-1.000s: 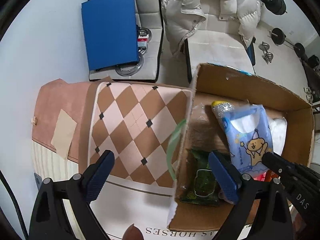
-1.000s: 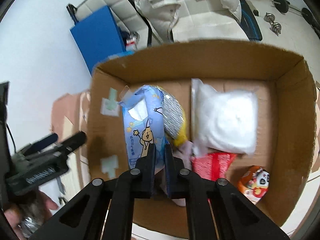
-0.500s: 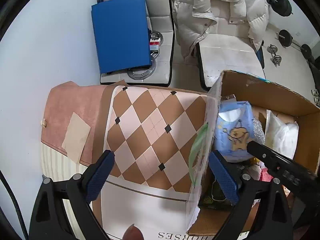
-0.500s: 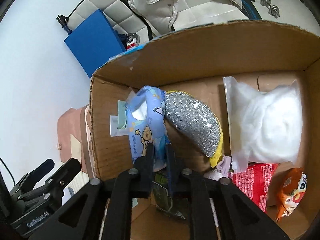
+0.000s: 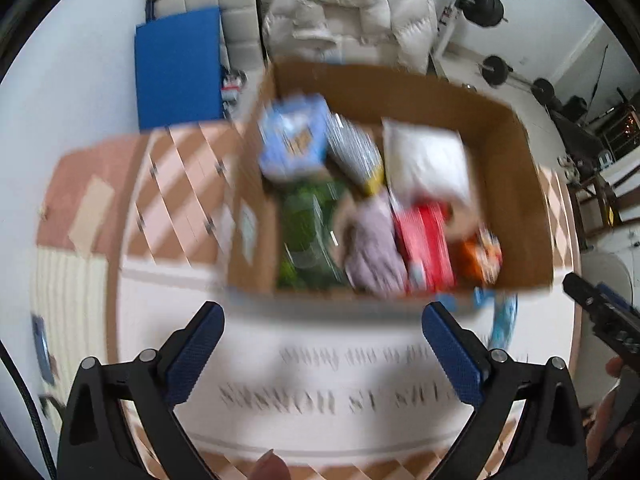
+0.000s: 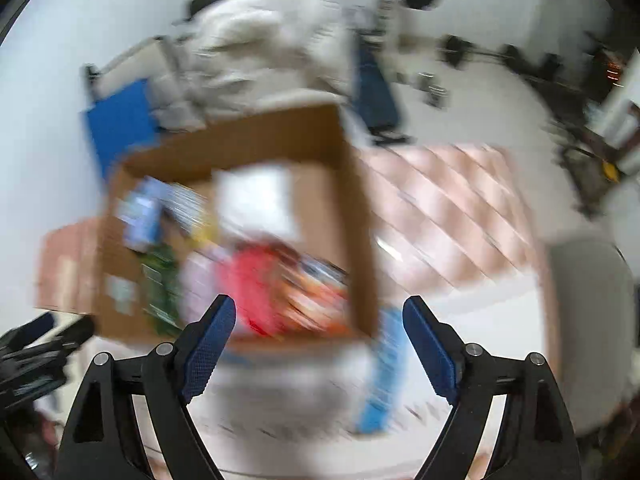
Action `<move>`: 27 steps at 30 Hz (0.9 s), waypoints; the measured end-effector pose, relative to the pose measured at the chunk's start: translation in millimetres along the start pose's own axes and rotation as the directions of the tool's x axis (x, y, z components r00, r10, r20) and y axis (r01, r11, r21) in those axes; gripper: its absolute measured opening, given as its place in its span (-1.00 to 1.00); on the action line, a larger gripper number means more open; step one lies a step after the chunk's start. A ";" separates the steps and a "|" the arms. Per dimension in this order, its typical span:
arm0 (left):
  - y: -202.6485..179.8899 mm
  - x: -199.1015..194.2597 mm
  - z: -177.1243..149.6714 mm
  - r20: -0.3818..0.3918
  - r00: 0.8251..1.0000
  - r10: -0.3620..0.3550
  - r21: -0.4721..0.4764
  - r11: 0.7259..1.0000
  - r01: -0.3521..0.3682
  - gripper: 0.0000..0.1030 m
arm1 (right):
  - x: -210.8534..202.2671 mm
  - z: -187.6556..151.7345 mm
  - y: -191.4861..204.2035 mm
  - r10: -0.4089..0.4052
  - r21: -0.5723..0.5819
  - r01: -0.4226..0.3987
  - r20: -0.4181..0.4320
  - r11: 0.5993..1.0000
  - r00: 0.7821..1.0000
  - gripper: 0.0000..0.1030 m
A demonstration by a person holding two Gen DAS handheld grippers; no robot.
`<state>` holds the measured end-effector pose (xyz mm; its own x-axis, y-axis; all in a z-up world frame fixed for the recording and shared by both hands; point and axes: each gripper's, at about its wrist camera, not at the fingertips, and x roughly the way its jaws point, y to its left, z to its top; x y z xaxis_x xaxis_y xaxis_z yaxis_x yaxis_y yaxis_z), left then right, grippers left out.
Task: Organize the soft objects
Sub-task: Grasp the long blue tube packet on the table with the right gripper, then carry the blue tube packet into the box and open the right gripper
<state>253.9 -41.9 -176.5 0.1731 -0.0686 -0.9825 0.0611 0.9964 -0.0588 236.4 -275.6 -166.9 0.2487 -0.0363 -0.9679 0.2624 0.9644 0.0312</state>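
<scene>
Beyond both pairs of jaws, on the checked pink-and-brown cloth [image 5: 176,184] covering the desk, sits the open brown cardboard box [image 5: 516,184] with the soft goods inside. Against half a second ago: right gripper [image 6: 319,340], then clamped on the blue cartoon-print pack down in the box, now stands spread wide with nothing between its blue pads [image 6: 208,350], pulled back over the near rim of the box. Left gripper [image 5: 324,352], then alongside the box's left wall, now faces the box squarely from the front; its jaws are as wide apart as before, and empty. Both views heavily motion-blurred. Contents, left wrist view: blue cartoon-print pack [image 5: 292,144] lies in the far left corner, touching a silver-and-yellow scouring pad [image 5: 354,154] just to its right; white padded bag [image 5: 426,164] at far right; dark green packet [image 5: 310,236] near left; a pale lilac cloth [image 5: 374,248] beside it; red packet [image 5: 426,248] next; an orange packet [image 5: 482,254] in the near right corner. Labels unreadable. Light-blue strip [image 6: 384,376] lies on the cloth just outside the near right corner. White puffy jacket [image 5: 356,12] is draped over a chair behind.
</scene>
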 end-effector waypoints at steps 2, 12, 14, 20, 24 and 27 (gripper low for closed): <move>-10.9 11.9 -17.6 -0.036 0.999 0.002 0.021 1.000 -0.001 0.97 | 13.4 -24.7 -29.5 -0.030 0.048 0.032 -0.053 0.998 0.998 0.71; -32.3 38.0 -48.5 -0.080 0.994 0.069 0.059 0.996 -0.065 0.97 | 121.2 -80.3 -72.5 -0.040 0.136 0.072 -0.221 0.988 0.974 0.64; -33.8 36.4 -50.1 -0.076 0.995 0.069 0.062 0.996 -0.065 0.97 | 134.4 -83.6 -70.8 -0.047 0.129 0.081 -0.245 0.988 0.968 0.47; -37.6 28.2 -49.8 -0.069 0.996 0.054 0.055 0.997 -0.050 0.97 | 159.8 -95.8 -67.7 -0.050 0.105 0.086 -0.312 0.991 0.949 -0.47; -41.6 14.8 -45.9 -0.039 0.997 0.064 0.067 0.996 -0.061 0.97 | 151.9 -108.1 -66.5 -0.079 0.065 0.103 -0.299 0.993 0.951 -0.68; -45.9 -1.0 -39.4 -0.015 0.998 0.056 0.081 0.995 -0.055 0.97 | 130.6 -118.0 -71.3 -0.045 0.069 0.068 -0.287 0.995 0.957 -0.70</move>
<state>212.2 -85.6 -179.8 0.1613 -0.0116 -0.9868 0.1310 0.9913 0.0098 140.2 -318.3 -324.9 -0.0411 -0.0035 -0.9991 0.3423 0.9394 -0.0174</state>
